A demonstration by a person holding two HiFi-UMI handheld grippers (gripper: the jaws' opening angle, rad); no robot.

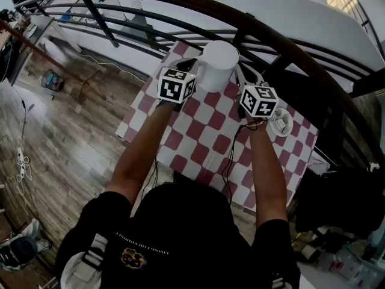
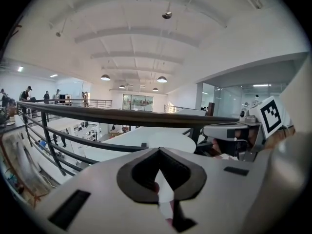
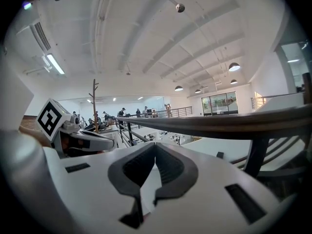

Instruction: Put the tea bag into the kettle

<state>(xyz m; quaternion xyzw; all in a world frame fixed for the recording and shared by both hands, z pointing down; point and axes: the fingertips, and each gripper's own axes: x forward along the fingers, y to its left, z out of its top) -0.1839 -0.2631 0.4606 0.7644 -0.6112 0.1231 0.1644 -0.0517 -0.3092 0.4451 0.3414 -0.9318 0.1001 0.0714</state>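
The white kettle (image 1: 218,65) stands with its top closed at the far edge of the red-and-white checked table (image 1: 207,140). My left gripper (image 1: 183,70) is just left of the kettle and my right gripper (image 1: 251,82) just right of it, both raised and pointing away over the railing. In the left gripper view the jaws (image 2: 158,151) are shut, tips together, with only checked cloth showing behind them. The right gripper (image 3: 155,145) is also shut with nothing between its pads. I cannot make out a tea bag in any view.
A small round white dish (image 1: 281,123) sits on the table right of my right gripper. A dark curved railing (image 1: 264,32) runs close behind the kettle, with a drop to a lower floor beyond. Wooden floor (image 1: 66,137) lies to the left.
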